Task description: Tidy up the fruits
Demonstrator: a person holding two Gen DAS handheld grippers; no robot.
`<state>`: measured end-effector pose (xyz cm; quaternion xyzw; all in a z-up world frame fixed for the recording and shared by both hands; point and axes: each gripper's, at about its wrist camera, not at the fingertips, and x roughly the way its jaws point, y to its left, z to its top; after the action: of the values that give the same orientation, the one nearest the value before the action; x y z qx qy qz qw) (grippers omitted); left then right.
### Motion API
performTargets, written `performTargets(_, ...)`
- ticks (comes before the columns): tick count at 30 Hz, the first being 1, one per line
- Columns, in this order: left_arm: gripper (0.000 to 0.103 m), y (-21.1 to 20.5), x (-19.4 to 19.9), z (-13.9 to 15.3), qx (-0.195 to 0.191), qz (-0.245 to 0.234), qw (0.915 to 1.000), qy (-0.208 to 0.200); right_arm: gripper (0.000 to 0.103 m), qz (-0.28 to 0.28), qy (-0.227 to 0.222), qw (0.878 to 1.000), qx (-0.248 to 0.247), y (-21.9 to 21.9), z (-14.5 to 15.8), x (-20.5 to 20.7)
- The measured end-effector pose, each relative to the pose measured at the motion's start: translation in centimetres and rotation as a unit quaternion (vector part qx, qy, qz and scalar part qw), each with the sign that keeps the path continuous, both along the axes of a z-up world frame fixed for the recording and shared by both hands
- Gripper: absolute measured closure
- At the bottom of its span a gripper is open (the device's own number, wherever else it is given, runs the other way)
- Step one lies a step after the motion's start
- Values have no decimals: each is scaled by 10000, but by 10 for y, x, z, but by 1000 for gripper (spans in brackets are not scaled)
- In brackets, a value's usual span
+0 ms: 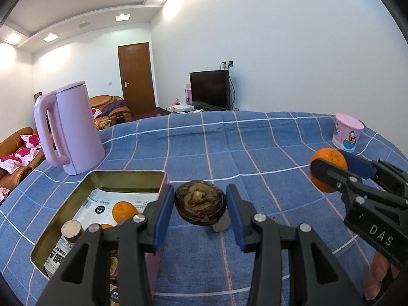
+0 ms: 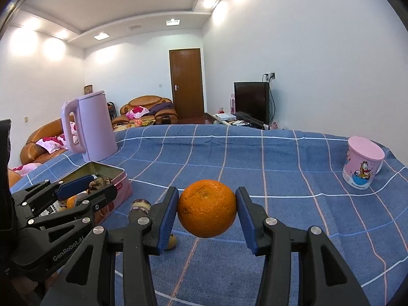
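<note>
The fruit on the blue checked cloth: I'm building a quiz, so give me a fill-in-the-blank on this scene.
1. The right gripper is shut on an ____.
2. The left gripper holds a dark brown fruit above the ____ cloth.
3. An orange lies inside the open ____.
4. The kettle is ____ in colour.

Missing: orange; blue; tin; pink

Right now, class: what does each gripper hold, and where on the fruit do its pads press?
The left gripper holds a dark brown fruit by its two sides. The right gripper holds an orange by its opposite sides.
</note>
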<state>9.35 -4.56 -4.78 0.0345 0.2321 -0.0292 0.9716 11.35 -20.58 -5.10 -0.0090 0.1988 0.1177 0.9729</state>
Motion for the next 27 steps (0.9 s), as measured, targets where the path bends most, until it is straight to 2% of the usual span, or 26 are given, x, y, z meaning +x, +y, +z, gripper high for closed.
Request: performTargets(27,59,1,-13,6,36,151,9991,-389,55,-11,-451,9990,13,-3,5,-21)
